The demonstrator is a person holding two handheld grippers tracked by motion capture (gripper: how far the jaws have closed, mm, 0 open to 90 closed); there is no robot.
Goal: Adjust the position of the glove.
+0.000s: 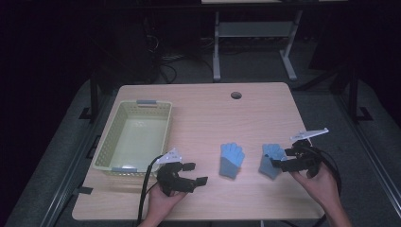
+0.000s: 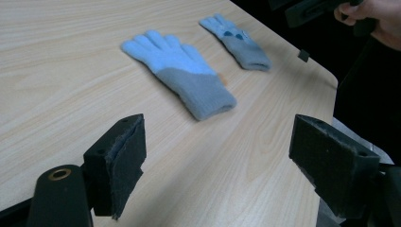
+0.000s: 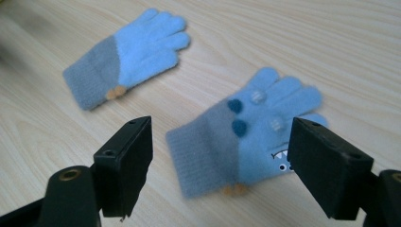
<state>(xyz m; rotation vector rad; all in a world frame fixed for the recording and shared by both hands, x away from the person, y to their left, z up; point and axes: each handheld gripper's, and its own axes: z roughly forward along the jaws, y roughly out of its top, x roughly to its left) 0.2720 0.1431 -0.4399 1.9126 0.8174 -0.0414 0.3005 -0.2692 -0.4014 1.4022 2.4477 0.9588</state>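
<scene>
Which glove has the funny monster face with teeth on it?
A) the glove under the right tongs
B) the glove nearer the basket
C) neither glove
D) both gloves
A: in the right gripper view, the glove with the face lies between the open right tongs, showing dark blue spots and a toothy mouth, while the plain glove farther off shows just blue and grey knit.

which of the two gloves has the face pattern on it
The glove under the right tool, nearer the table's right edge: it has dark blue dots, eyes and teeth. The other glove is plain.
</scene>
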